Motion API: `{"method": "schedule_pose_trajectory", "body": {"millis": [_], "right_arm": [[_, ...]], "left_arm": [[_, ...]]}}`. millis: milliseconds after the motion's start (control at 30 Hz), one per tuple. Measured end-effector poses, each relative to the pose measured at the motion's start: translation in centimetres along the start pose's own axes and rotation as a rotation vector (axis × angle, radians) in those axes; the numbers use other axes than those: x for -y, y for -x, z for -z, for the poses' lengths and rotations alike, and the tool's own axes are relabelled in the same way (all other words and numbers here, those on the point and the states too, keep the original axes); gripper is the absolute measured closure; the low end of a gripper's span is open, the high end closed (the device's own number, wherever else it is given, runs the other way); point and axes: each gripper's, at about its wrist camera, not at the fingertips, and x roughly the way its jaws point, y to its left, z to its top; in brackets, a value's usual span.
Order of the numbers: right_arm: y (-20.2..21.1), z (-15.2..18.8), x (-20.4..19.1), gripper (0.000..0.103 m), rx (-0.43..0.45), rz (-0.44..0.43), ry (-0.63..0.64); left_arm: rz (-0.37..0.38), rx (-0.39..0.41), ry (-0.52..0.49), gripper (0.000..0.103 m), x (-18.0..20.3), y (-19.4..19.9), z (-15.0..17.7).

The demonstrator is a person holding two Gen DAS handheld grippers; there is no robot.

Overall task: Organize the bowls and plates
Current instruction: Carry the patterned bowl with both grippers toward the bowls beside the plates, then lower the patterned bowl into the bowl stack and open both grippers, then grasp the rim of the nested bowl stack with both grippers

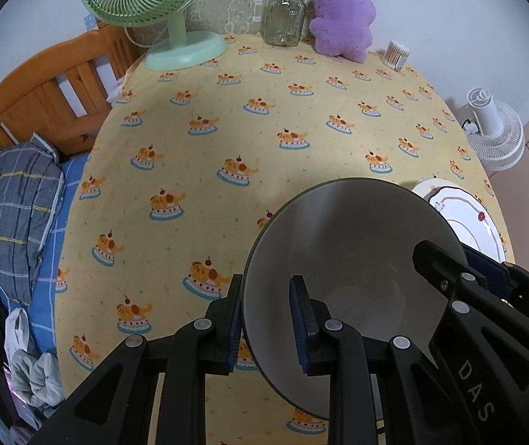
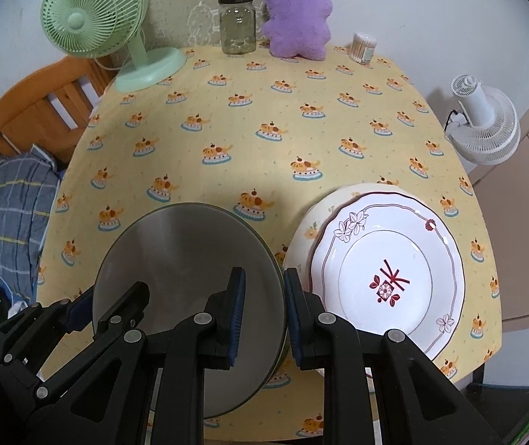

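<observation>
Worked nearest the cameras on the grey bowl (image 2: 190, 256), caught from two sides. Set the left gripper (image 1: 266, 296) astride the bowl's left rim, one pad outside the wall and one inside. Set the right gripper (image 2: 263, 289) likewise astride the right rim. Kept both pairs of tongs drawn in to a narrow gap and apparently pinching the wall. Could not confirm firm contact of the inner pads.

Judged the main hazard to be slippage: smooth sloping wall, thin rim, only small pads holding. Would tip or drop the bowl if raised unevenly, or if either pinch eased.

Noted a second hazard just to the right. Left the right gripper's outer finger (image 2: 294, 311) squeezed between the bowl and the white floral plate (image 2: 386, 278), itself stacked on a cream plate (image 2: 308, 222) close to the near right corner of the yellow tablecloth (image 2: 264, 111). Could nudge that stack toward the edge with any sideways swing.

Saw farther back, well apart from all this, a green fan (image 2: 90, 15), a glass jar (image 2: 237, 26) and a purple plush toy (image 2: 297, 18).
</observation>
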Motion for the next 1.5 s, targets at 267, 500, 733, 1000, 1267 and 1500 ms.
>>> {"method": "schedule_pose_trajectory", "body": {"millis": [267, 500, 733, 1000, 1267, 1500], "right_arm": [[-0.4, 0.2, 0.1, 0.079, 0.0, 0.023, 0.022], [-0.3, 0.5, -0.3, 0.078, 0.01, 0.041, 0.033], [0.4, 1.1, 0.4, 0.071, -0.005, -0.01, -0.032], [1.2, 2.0, 2.0, 0.038, -0.001, -0.065, -0.09], [-0.2, 2.3, 5.4, 0.038, -0.021, -0.092, -0.145], [-2.0, 1.2, 5.8, 0.039, -0.046, -0.193, -0.13]], "left_arm": [[0.003, -0.016, -0.008, 0.082, 0.4, -0.7, 0.3], [-0.001, -0.01, -0.057, 0.082, 0.6, -0.8, 0.3], [0.049, -0.016, -0.099, 0.059, 0.8, 0.2, 0.5], [0.06, -0.027, -0.096, 0.028, 1.0, 0.3, 0.5], [0.036, -0.065, -0.04, 0.028, 1.5, -1.4, 0.3], [-0.023, -0.084, 0.009, 0.029, 1.8, -2.0, -0.2]]}}
